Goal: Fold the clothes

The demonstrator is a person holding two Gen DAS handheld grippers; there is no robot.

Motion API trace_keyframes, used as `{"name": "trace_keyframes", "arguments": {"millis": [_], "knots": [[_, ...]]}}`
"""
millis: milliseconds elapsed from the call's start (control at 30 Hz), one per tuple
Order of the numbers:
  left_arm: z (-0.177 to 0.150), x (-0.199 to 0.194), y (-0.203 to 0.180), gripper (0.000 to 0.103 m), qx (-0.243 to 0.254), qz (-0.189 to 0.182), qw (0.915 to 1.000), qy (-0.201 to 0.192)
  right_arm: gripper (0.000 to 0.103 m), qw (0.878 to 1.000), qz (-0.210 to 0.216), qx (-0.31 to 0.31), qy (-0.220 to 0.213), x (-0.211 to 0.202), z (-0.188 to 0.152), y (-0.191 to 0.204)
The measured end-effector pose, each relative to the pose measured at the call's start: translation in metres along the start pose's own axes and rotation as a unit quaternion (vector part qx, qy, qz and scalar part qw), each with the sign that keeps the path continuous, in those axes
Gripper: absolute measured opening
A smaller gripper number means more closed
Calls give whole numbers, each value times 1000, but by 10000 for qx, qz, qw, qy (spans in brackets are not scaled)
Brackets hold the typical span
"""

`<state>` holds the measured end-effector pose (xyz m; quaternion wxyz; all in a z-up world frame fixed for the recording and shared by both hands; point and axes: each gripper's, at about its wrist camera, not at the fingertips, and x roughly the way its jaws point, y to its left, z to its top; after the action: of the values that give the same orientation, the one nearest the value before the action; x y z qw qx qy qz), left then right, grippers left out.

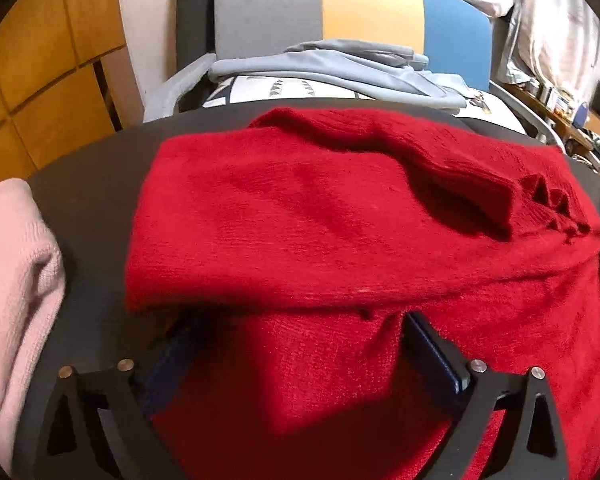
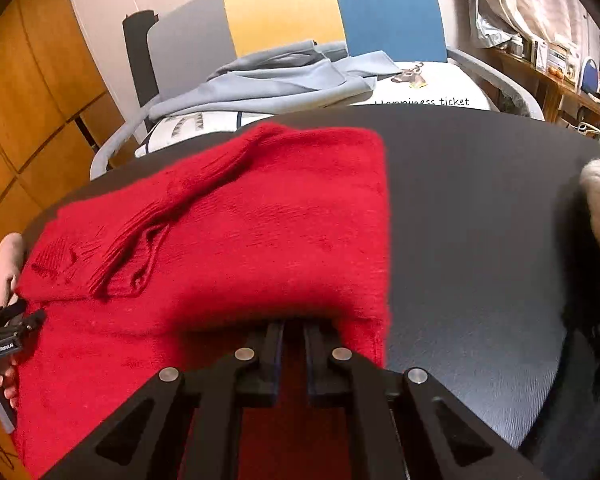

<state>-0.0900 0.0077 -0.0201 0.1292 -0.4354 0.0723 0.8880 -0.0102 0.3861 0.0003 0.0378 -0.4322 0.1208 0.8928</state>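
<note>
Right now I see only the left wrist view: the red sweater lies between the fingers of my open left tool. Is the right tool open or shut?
Observer: Shut. The right tool has its fingers together at the near fold of the red sweater. I cannot tell whether cloth is pinched.
Operator: In my view the sweater runs out of frame on the right. Where does it end?
Observer: Its right edge lies straight on the dark table, and the table surface shows beyond it.
</note>
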Motion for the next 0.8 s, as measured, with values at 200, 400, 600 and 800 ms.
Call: {"name": "trace_keyframes", "arguments": {"millis": [200, 400, 600, 800], "knots": [[28, 22, -8, 102, 2, 68, 10000, -66, 4, 9998, -172, -71, -80, 15, 23, -11], [32, -2, -16, 91, 156, -114, 9997, -155, 24, 9997, 83, -1, 215, -10, 22, -16], [-15, -46, -39, 91, 501, -368, 9976, -297, 24, 9964, 411, -686, 288, -49, -36, 32], [-60, -51, -20, 91, 323, -169, 9993, -105, 21, 9946, 171, -998, 245, -58, -78, 40]]}}
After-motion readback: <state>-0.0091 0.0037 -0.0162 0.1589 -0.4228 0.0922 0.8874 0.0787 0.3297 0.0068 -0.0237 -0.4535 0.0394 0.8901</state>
